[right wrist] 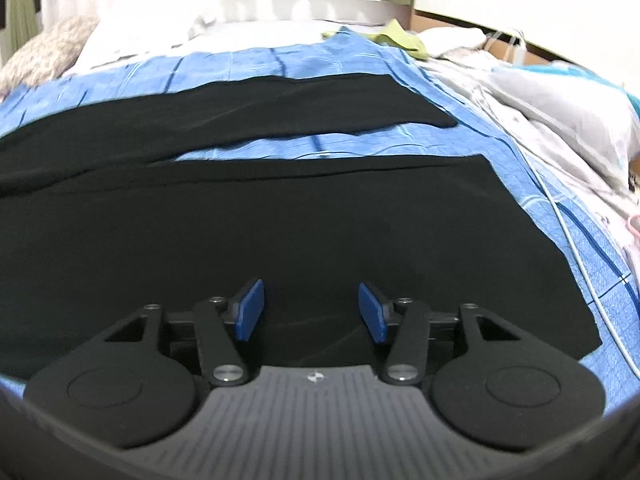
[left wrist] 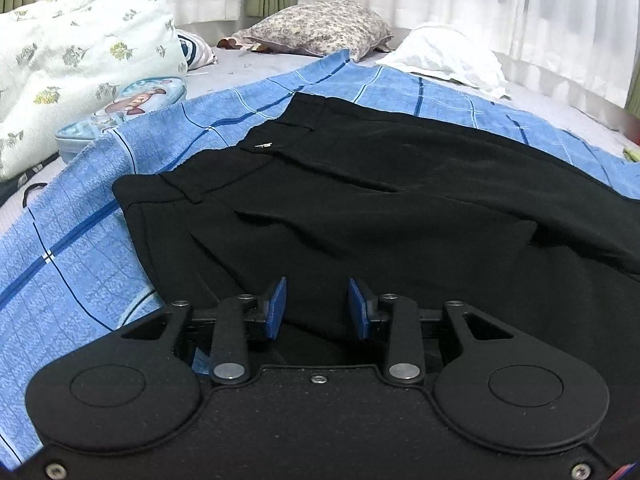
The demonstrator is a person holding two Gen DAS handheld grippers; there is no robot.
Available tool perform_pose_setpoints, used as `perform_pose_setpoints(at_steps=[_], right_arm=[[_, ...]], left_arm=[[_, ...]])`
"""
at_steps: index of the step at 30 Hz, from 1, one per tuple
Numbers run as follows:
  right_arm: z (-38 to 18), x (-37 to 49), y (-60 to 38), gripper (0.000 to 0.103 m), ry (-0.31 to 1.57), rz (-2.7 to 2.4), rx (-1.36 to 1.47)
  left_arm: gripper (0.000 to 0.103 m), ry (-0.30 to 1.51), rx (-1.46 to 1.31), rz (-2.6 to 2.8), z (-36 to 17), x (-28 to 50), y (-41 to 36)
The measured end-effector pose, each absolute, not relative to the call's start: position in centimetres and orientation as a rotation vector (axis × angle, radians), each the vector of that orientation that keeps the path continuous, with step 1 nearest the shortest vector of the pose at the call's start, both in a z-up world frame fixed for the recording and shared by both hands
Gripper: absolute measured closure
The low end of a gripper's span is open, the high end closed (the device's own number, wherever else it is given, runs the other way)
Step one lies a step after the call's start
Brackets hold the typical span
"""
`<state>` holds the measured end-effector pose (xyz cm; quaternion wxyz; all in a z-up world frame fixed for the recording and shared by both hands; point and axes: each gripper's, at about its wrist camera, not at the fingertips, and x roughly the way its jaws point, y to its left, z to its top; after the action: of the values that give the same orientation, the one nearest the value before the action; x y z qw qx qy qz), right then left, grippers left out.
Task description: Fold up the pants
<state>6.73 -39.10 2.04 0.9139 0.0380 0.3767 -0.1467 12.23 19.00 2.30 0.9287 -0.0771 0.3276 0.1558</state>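
Black pants (left wrist: 360,184) lay flat on a blue checked sheet (left wrist: 80,208) in the left wrist view, waistband toward the far left, with the left gripper (left wrist: 317,308) poised over the near edge of the cloth, its blue pads (left wrist: 277,308) apart and holding nothing; a floral pillow (left wrist: 320,26) and a small tin (left wrist: 120,108), contents unseen, lay beyond. From the right wrist view the two legs spread apart across the sheet, and the right gripper (right wrist: 311,312) hovered over the nearer leg (right wrist: 280,220) with its jaws spread and empty.
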Motion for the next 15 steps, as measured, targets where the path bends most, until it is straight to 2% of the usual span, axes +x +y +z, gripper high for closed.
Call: perform_pose_setpoints(at_steps=[1, 3, 6, 10, 15], right_arm=[[2.0, 6.7, -39.4, 0.038, 0.782, -0.348, 0.048], [1.8, 7.1, -40.5, 0.029, 0.796, -0.425, 0.014], [2.0, 6.9, -42.9, 0.026, 0.801, -0.447, 0.117], [3.4, 7.4, -43.0, 0.028, 0.793, -0.441, 0.133], [6.4, 9.0, -42.6, 0.024, 0.784, -0.400, 0.240]], left_arm=[[0.069, 0.672, -0.153, 0.321, 2.3, 12.3, 19.1], [0.069, 0.674, -0.147, 0.327, 2.3, 12.5, 19.1], [0.068, 0.687, -0.151, 0.332, 2.7, 12.6, 19.4], [0.056, 0.663, -0.185, 0.349, 4.7, 12.7, 20.2], [0.032, 0.634, -0.188, 0.337, 8.7, 14.5, 20.7]])
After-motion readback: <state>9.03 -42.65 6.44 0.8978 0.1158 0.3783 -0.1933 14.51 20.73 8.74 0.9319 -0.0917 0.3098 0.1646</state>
